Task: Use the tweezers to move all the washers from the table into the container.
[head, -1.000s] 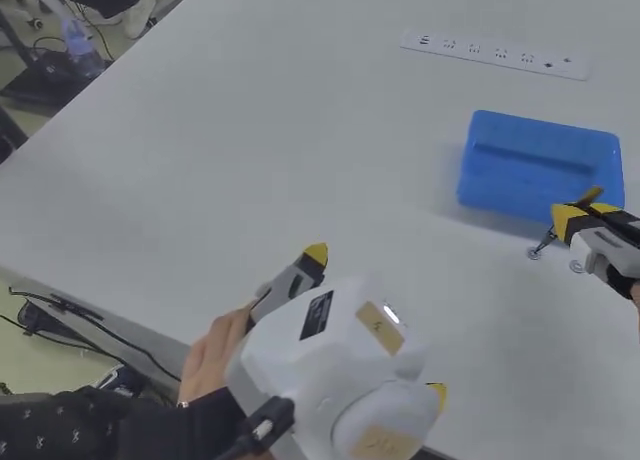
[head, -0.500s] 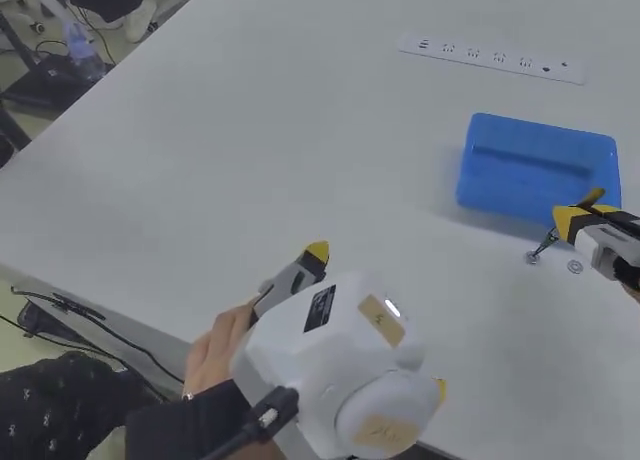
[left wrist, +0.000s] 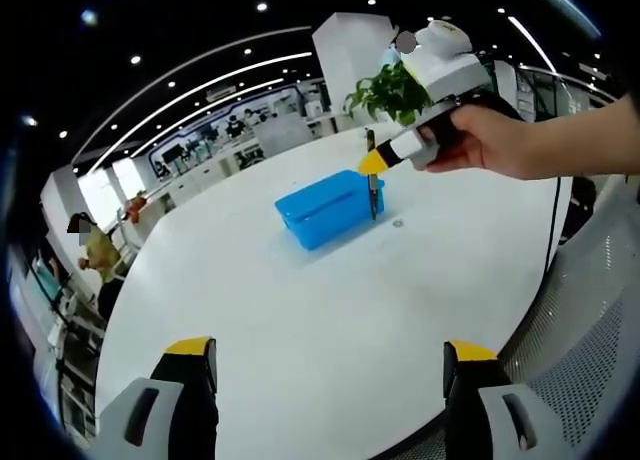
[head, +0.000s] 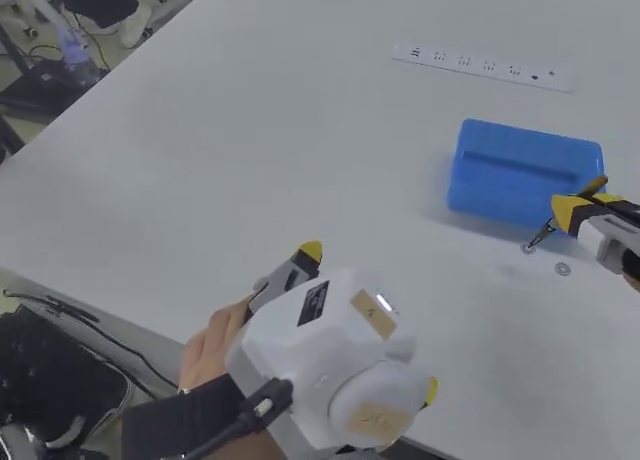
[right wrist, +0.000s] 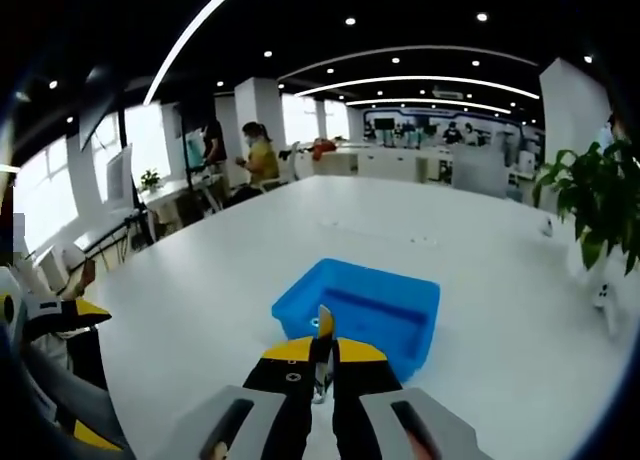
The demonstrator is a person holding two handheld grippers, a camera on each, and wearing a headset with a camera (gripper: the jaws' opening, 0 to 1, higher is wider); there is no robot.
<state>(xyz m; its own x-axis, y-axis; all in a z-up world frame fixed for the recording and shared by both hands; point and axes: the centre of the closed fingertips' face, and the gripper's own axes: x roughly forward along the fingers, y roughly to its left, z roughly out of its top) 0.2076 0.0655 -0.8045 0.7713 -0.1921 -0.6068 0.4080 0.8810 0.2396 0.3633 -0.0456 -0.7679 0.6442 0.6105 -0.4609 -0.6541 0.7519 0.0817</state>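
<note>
So, the right hand-held gripper (right wrist: 322,352) is clamped narrow on the tweezers (head: 541,234), with the tips pointing down just in front of the near wall of the blue container (head: 520,170), low over the desk (head: 250,150). Something small at the tips could be a washer, but it's too small to confirm. 1 washer (head: 562,269) lies flat on the desk just beside the tips, on the side nearer the person. The left hand-held gripper (left wrist: 328,352) is wide, holds nothing and is well apart, by the near desk edge. Risks as I judge them:
1) If the tips do carry a washer, the pinch is on a thin flat ring. Any slack in the squeeze or a knock on the container wall could flick it out and send it rolling on this smooth desk.
2) The tips look lower than the container rim, so a straight push forward would hit the wall and shove the container. Lift first.
3) The washer on the desk gives no edge to get under, so steep tips will likely skate it away instead of gripping.
4) The tweezers are only squeezed between the jaws, so pressing hard on the desk could twist them and spoil the aim.
Nothing braces the container, so it can slide.
</note>
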